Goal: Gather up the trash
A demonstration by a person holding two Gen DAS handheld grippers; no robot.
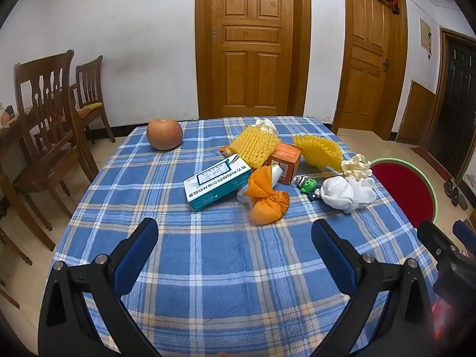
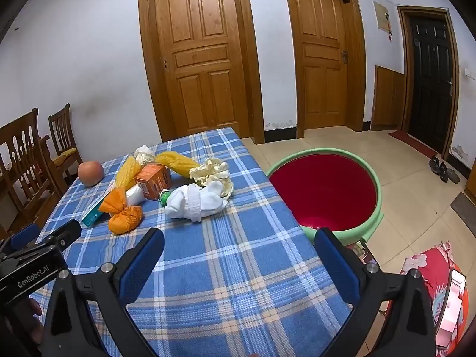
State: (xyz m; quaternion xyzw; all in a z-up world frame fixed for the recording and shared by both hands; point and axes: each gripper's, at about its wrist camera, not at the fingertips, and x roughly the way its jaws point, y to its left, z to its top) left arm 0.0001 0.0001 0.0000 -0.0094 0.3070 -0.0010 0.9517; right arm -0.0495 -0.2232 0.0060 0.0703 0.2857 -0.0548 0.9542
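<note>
left gripper (image 1: pixel 235 255) sits nearest the lens, fingers spread wide with nothing between them, only bare tablecloth (image 1: pixel 208 267) under the gap. right gripper (image 2: pixel 239 263) is likewise wide and empty, its right finger overhanging the table edge, its left finger over cloth. both tilt downward, a stance judged suited to surveying before a first pick.

ahead of the left fingers, well apart from the tips, lies the trash, bunched in one heap: orange bag (image 1: pixel 266 199) closest, medicine box (image 1: pixel 215 183) beside it toward the left finger, orange box (image 1: pixel 284 159) behind, two yellow foam nets (image 1: pixel 255 147), crumpled paper (image 1: pixel 355 165), white sock (image 1: pixel 348 193) and a small green toy (image 1: pixel 308 184). the apple (image 1: pixel 164 134) stands alone beyond the left finger, judged not trash.

the basin (image 2: pixel 373 178), red inside, sits on the floor past the right finger, beside the table edge, judged the drop point. nothing collected yet.
</note>
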